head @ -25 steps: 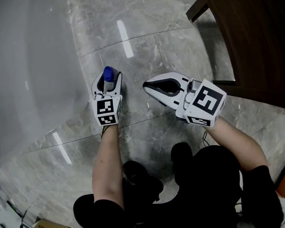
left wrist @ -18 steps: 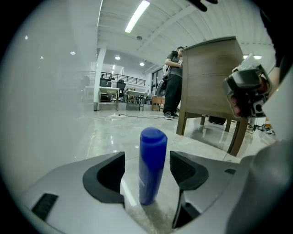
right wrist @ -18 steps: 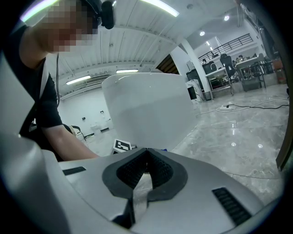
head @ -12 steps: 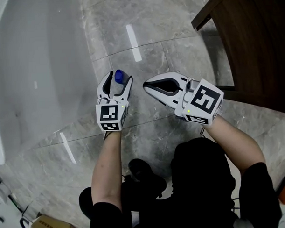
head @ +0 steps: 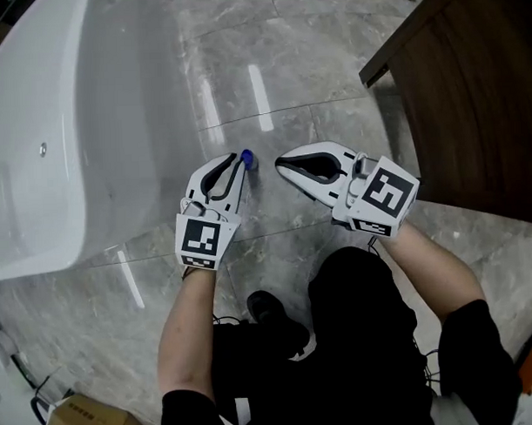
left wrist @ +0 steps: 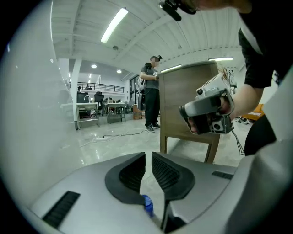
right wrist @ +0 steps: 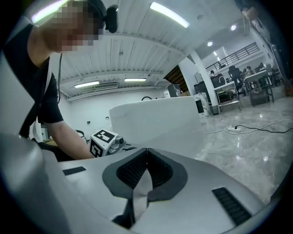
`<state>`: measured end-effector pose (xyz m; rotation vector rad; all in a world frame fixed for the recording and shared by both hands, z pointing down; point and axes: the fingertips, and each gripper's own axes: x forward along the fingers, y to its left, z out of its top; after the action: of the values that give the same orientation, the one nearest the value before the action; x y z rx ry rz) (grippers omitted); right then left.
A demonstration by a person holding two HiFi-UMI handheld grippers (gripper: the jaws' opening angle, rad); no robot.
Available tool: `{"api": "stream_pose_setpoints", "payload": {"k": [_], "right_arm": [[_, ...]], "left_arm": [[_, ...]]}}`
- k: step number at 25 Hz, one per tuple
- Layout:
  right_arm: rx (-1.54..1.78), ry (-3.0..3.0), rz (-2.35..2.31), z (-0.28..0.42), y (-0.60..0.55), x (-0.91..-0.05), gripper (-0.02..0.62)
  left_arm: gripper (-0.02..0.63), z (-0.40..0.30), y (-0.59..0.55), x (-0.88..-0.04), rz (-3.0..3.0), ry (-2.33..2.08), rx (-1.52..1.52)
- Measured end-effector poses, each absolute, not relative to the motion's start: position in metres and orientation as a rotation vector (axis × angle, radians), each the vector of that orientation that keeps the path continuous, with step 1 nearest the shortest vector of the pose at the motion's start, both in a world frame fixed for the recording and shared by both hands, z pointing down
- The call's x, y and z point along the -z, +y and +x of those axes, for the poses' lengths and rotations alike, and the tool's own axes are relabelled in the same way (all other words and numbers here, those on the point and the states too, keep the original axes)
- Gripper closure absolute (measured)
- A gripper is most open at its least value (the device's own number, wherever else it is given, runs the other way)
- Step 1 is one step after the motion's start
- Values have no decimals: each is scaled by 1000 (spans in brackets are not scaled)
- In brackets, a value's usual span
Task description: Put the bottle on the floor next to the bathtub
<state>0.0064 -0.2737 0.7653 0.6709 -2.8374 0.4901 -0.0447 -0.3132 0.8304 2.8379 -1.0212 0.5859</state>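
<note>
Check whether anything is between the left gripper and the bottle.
Nothing visible. The bottle stands on the floor beside the bathtub, right at the tips of the left gripper, whose jaws are closing with nothing between them.

**Left white two-jaw gripper** (head: 233, 167), held on a bare left forearm (head: 187, 328), points forward, its jaws closing on a narrow, empty gap. **Right white two-jaw gripper** (head: 286, 166) angles leftward, its jaw tips together and empty.

Head view looks steeply down on floor (head: 286, 41) and bathtub (head: 71, 127); both gripper views sit low, facing each other.
</note>
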Motion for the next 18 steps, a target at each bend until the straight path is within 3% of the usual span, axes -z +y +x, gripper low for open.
{"api": "stream_pose_setpoints", "payload": {"k": [6,18], "right_arm": [[-586,-2846,693,-5,-261,-680,568],[-670,-2845,745,-35,-228,-461,568]], "left_arm": [[568,-60,-286,-726,2918,-1081,-698],[584,-102,-235,-491,2595,-1359,-363]]}}
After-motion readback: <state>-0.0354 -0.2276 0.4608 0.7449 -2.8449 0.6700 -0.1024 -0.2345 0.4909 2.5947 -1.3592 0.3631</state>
